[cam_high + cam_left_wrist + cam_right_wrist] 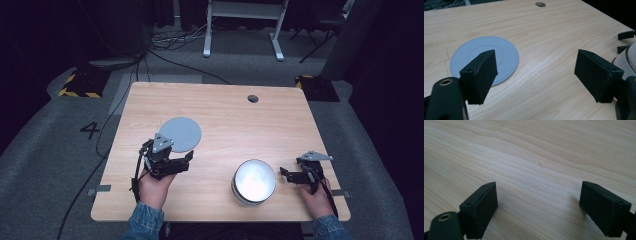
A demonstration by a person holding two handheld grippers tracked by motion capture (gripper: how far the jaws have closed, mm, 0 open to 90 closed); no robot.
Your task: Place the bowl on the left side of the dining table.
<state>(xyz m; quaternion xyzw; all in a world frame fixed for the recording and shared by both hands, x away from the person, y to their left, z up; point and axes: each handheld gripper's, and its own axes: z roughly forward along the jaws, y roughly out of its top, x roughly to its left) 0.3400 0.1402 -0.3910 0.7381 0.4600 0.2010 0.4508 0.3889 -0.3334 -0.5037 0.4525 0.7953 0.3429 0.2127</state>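
- The wooden table (215,115) carries a flat grey round lid (179,133), lying face up with no long axis, on the left half of the table top.
- A white pot (254,182) stands upright, mouth up, well right of the lid and nearer the table's front edge.
- The left gripper (184,161) sits just in front of the lid, pointing right toward the pot; its jaws stand wide apart with nothing between them.
- In the left gripper view the lid (484,59) lies behind the left jaw.
- The right gripper (286,173), just right of the pot and apart from it, points left at it, jaws wide and empty over bare wood.
- A small round hole (253,98) lies far beyond the lid, toward the back edge.
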